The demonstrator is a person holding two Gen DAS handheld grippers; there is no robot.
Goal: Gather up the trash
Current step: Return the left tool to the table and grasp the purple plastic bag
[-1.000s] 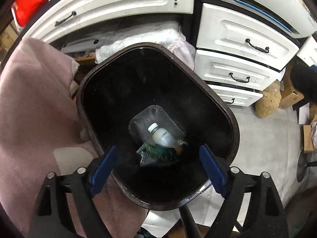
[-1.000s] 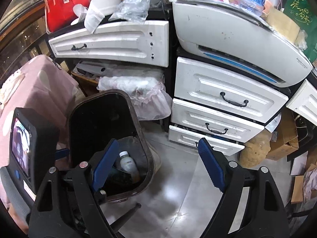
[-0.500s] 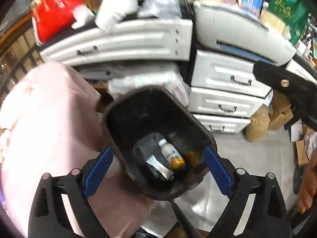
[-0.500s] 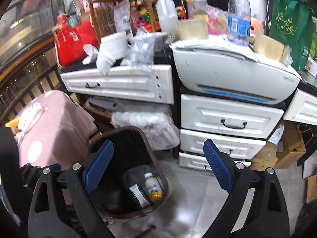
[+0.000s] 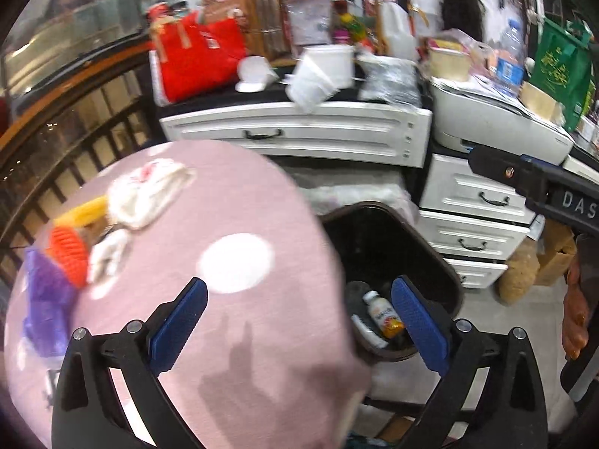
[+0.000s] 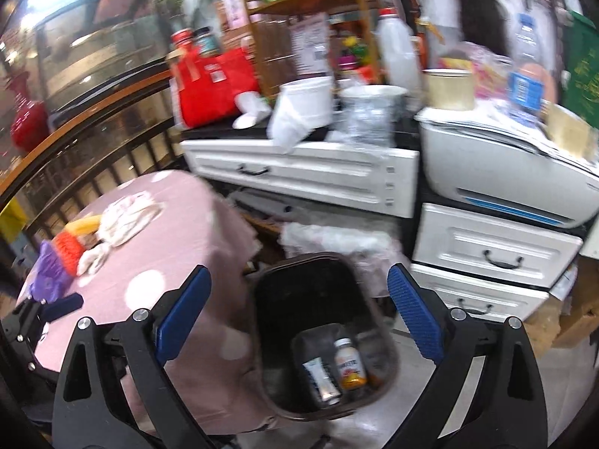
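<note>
both tongs empty, bin loaded, more trash waiting on the pink tabletop

my left tongs (image 5: pixel 297 321) stand spread wide with nothing between the blue pads (image 5: pixel 179 321); the jaws have just been opening further, and they frame only the edge of the tabletop (image 5: pixel 239 202) and the bin beside it. my right tongs (image 6: pixel 297 316) are just as wide and just as empty, also freshly opened, aimed down over the dark bin (image 6: pixel 318 299).

the bin sits on the floor just beside the tabletop's edge, i judge so that things can go straight in. at its bottom lie a small bottle (image 6: pixel 349 364) with an orange label and a flat tube (image 6: pixel 322 378), side by side.

the trash not yet collected lies at the tabletop's far left: crumpled white wrapping (image 5: pixel 146 194), something yellow (image 5: pixel 80 213), an orange ridged piece (image 5: pixel 69 258) and a purple bag (image 5: pixel 46 299), bunched close together. with both tongs free, i judge the next reach goes to that cluster.
</note>
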